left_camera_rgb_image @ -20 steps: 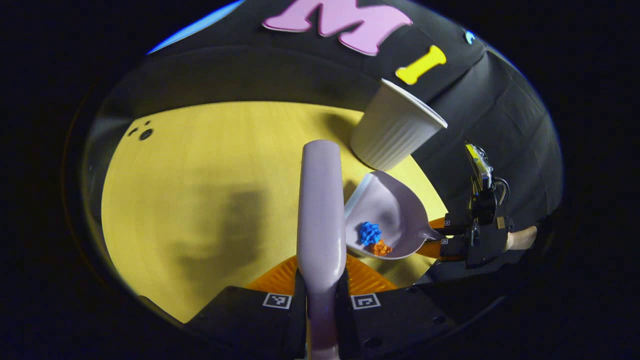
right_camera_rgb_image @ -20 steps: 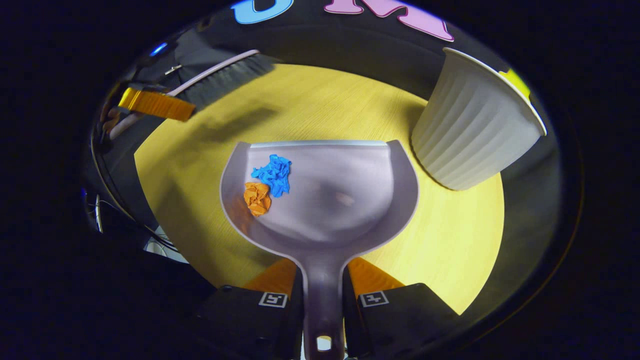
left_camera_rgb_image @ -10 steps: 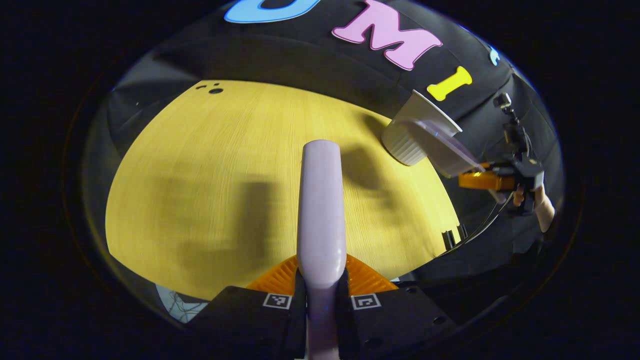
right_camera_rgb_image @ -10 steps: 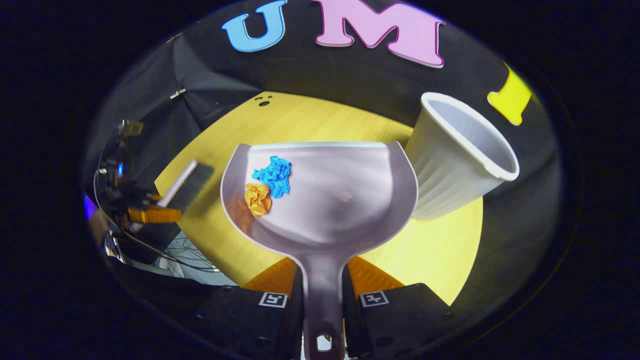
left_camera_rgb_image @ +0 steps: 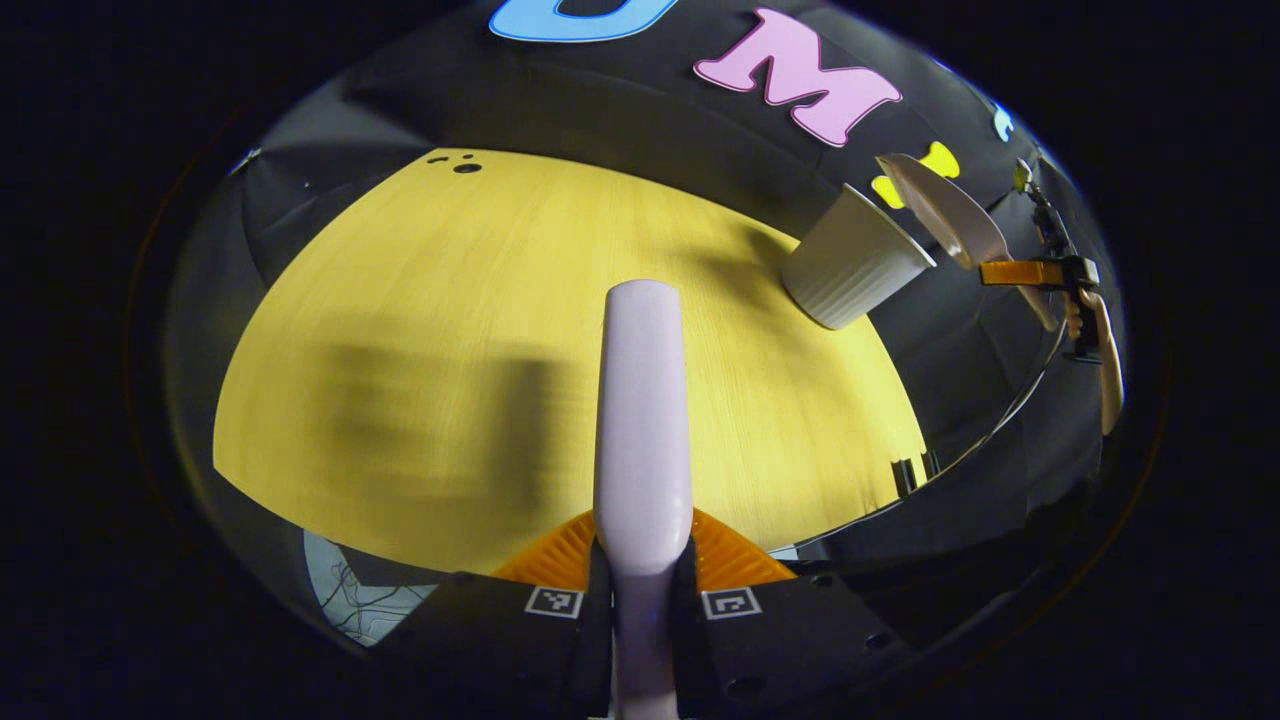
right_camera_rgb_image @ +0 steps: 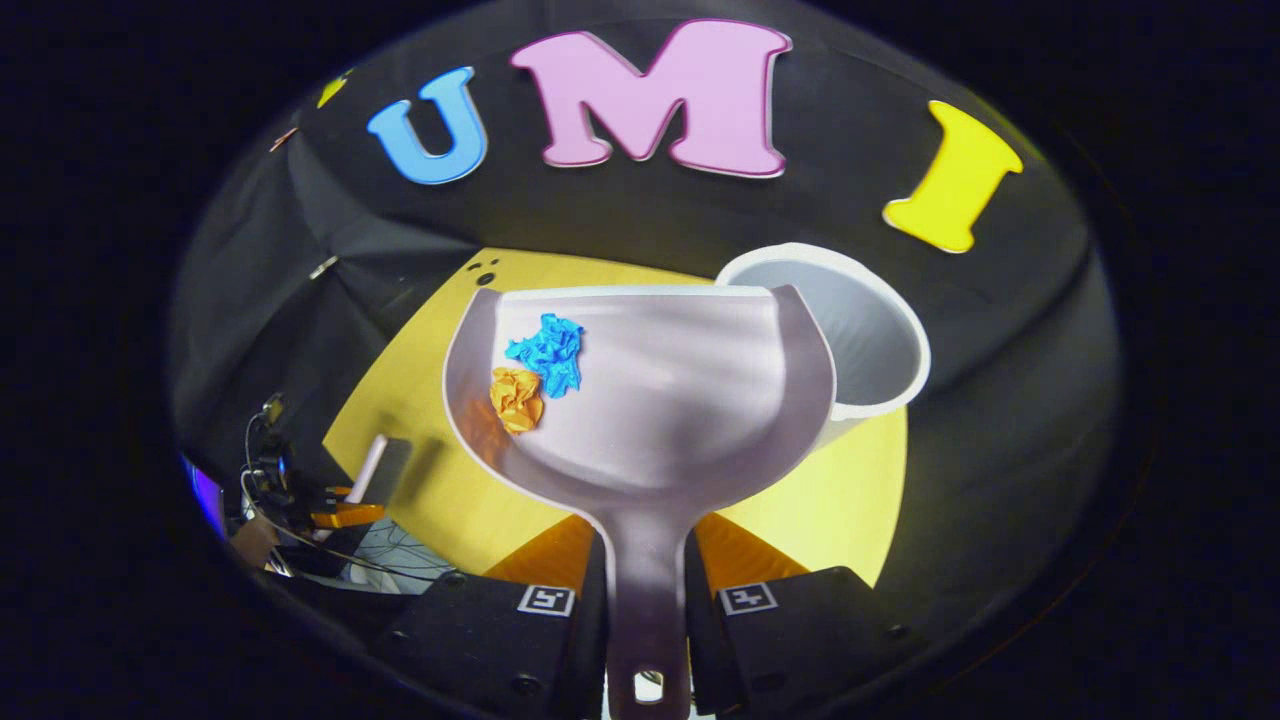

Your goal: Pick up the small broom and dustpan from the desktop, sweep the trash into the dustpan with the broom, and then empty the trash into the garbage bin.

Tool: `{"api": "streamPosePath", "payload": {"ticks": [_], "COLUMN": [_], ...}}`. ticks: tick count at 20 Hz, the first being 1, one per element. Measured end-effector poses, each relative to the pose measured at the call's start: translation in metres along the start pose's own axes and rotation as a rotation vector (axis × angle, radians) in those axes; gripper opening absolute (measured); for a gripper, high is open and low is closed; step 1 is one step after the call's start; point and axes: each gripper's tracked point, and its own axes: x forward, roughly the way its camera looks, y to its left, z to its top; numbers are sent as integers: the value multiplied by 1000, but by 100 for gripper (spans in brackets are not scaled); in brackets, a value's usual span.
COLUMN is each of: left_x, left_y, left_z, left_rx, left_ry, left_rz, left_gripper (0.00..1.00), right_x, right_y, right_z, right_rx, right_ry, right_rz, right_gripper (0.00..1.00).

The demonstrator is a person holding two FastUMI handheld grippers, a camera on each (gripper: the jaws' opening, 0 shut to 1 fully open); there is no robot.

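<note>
In the left gripper view our left gripper (left_camera_rgb_image: 641, 590) has its fingers clamped on the broom handle (left_camera_rgb_image: 642, 400), whose long axis runs straight ahead over the yellow surface (left_camera_rgb_image: 420, 330), while the garbage bin (left_camera_rgb_image: 853, 272) stands at the surface's far right edge with the dustpan (left_camera_rgb_image: 945, 212) raised just beside its rim. In the right gripper view our right gripper (right_camera_rgb_image: 645, 600) holds its fingers clamped on the dustpan's handle, pan pointing forward at the bin's mouth, the blue scrap (right_camera_rgb_image: 548, 352) and orange scrap (right_camera_rgb_image: 516, 398) lying left of centre. We judge that tipping from here could drop them past the rim, since only the pan's right corner overlaps the opening.
</note>
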Motion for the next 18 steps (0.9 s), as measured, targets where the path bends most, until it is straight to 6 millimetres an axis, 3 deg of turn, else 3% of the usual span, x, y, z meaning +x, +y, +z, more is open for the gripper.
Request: {"api": "streamPosePath", "payload": {"ticks": [5, 11, 16, 18], "left_x": [-14, -12, -20, -24], "left_y": [39, 52, 68, 71], "left_z": [7, 17, 39, 46], "left_rx": [-104, -230, -313, -344], "left_ry": [-24, -37, -76, -94], "left_rz": [29, 100, 174, 191], "left_gripper": [27, 29, 29, 29], "right_x": [-16, 4, 37, 36], "right_y": [-80, -156, -193, -202], "right_z": [26, 44, 48, 56], "right_rx": [54, 56, -72, -192], "right_ry": [-3, 4, 54, 81], "right_rz": [-121, -283, -393, -446], "right_gripper": [37, 37, 37, 38]}}
